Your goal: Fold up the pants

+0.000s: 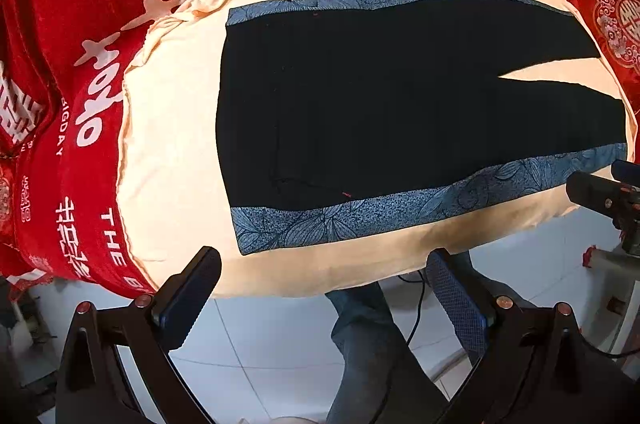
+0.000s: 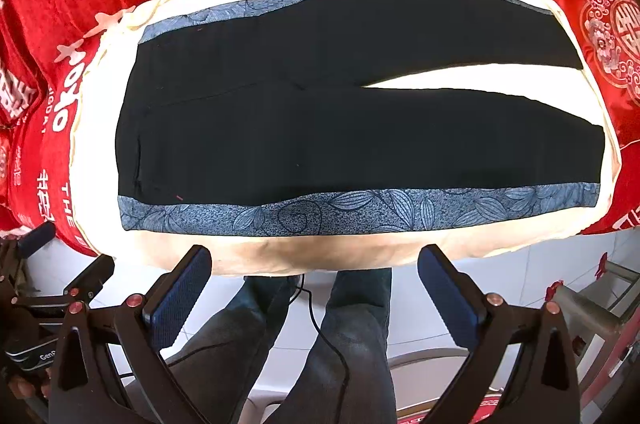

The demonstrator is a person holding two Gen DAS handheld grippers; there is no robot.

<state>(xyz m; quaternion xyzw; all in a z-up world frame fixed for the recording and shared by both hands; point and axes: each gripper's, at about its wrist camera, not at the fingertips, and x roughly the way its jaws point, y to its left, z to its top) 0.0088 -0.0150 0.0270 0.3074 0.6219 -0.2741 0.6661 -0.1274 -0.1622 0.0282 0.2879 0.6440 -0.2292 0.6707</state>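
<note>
Black pants with blue leaf-print side stripes lie flat and unfolded on a cream cloth, waist at the left, legs spread to the right. They also show in the right wrist view. My left gripper is open and empty, held above the near edge of the cloth by the waist end. My right gripper is open and empty, held above the near edge at the middle of the pants. The right gripper also shows at the right edge of the left wrist view.
The cream cloth covers a table over a red cloth with white characters. Below are a white tiled floor, the person's jeans-clad legs, a black cable and a metal frame at the right.
</note>
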